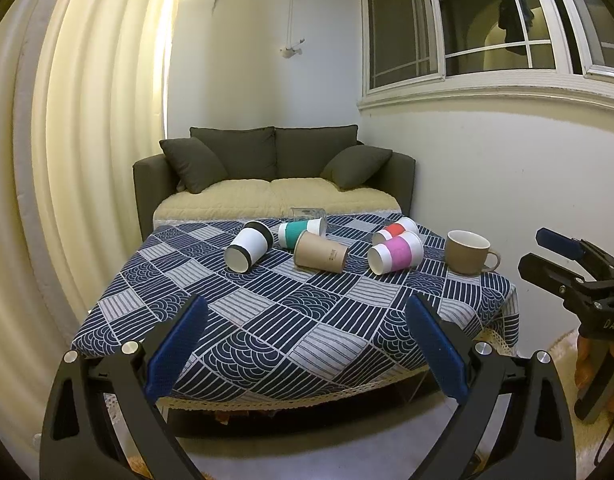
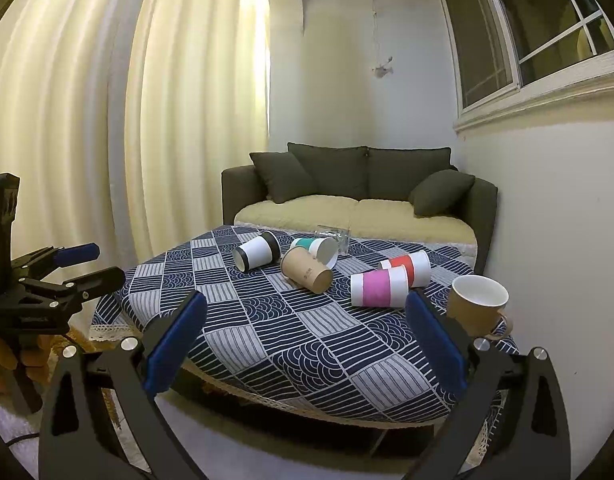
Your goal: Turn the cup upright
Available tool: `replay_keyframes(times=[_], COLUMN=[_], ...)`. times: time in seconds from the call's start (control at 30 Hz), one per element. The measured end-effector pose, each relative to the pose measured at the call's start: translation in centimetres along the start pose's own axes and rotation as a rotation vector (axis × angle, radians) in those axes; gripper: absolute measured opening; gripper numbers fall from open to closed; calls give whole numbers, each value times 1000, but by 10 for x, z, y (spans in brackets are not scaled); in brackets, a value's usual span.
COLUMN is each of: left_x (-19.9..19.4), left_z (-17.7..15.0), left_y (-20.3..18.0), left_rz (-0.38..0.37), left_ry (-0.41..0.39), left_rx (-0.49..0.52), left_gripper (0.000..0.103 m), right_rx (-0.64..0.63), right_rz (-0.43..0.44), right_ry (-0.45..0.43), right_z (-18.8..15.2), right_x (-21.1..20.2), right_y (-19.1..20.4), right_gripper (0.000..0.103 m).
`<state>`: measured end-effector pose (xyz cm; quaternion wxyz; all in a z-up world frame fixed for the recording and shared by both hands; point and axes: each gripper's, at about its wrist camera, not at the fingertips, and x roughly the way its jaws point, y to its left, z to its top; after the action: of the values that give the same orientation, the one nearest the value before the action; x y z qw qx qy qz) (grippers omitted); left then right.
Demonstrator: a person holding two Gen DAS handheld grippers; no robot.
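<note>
On the far half of the bench (image 1: 267, 344), paper cups lie tipped; the pink-banded cup (image 2: 379, 289) sits nearest the right gripper (image 2: 307, 344). Both grippers' jaws stand apart, empty. It looks light and crushable, so grip its banded middle gently.

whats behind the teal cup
A clear glass lies on its side just behind the teal cup; the cup hides its lower part. Beyond is the sofa.
</note>
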<state>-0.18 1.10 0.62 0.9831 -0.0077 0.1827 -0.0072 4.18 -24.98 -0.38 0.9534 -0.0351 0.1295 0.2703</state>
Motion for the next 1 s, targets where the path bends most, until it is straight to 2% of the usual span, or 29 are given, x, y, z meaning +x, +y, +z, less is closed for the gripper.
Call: replay_keyframes(times=[0.5,0.73,0.83,1.0], left_x=[4,13,24,49], left_z=[-2,-2,-1,7], left_y=[-2,3,5,5], left_rz=[-2,2,-7,-37], left_ry=[15,52,93,145], left_rx=[4,-7,-11,39], left_gripper=[96,96,96,96], right_rx=[8,26,27,20], right_rz=[6,24,30,123], right_ry=[14,42,62,124], right_z=[-2,-1,5,32], right_x=[5,15,25,64], right_y=[0,-2,-6,-18], right_gripper=[98,98,98,98])
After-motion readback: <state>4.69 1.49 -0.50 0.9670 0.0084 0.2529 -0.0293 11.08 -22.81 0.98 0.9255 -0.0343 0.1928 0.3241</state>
